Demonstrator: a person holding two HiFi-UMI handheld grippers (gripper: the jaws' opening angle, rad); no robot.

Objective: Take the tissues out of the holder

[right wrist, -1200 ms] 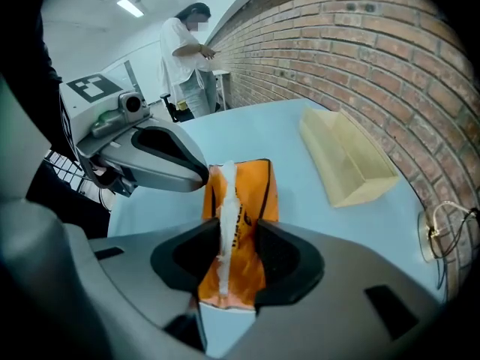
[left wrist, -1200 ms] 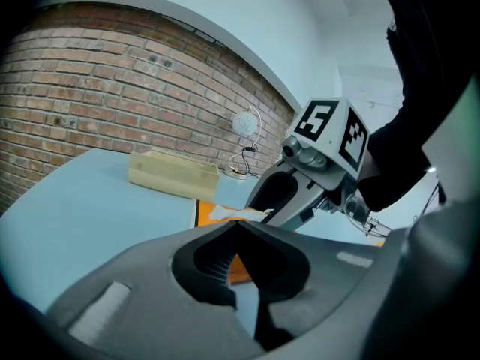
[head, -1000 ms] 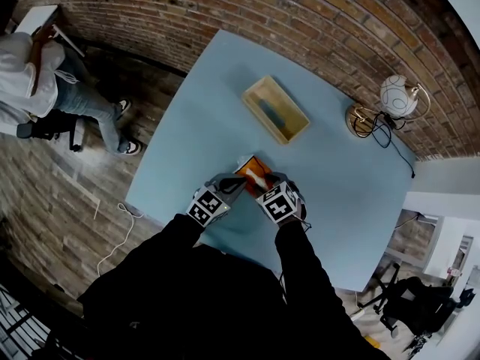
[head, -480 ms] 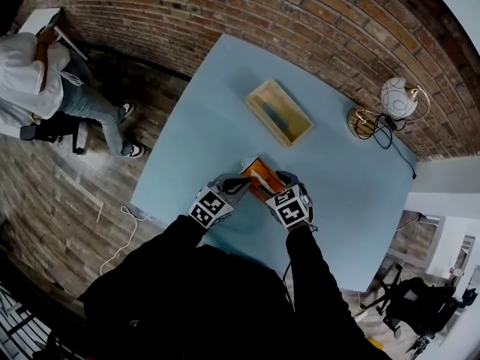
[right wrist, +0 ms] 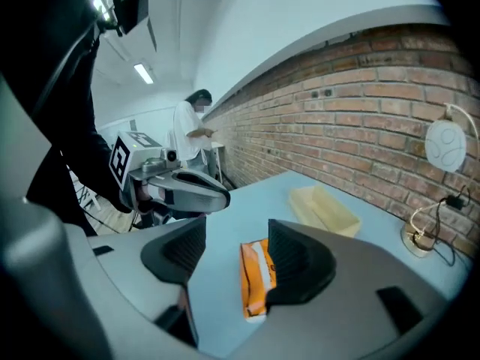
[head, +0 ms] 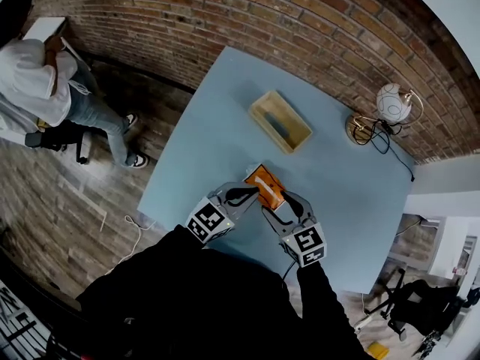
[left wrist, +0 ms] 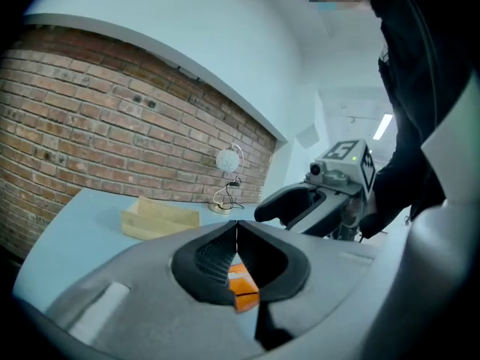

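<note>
The orange tissue pack (head: 265, 184) lies flat on the light blue table (head: 225, 103), in front of both grippers. The wooden holder (head: 300, 135) stands farther back, apart from the pack, with something bluish inside it. My left gripper (head: 247, 195) is shut, its tip at the pack's left edge, and nothing shows between its pads. In the left gripper view its jaws (left wrist: 237, 227) meet, with the pack (left wrist: 241, 287) showing beyond them. My right gripper (right wrist: 236, 238) stands wide, its jaws closing slightly. The pack (right wrist: 253, 276) lies just beyond them, close by the right finger, and neither pad presses on it.
A globe lamp (head: 394, 101) with cables sits at the table's far right corner by the brick wall. A person (head: 37, 81) sits on the floor side at the upper left. The table's near edge runs just under my grippers.
My right gripper has let go of the pack, opened wide and drawn back toward me. The pack now rests on the table. The left gripper stays shut at its edge.
</note>
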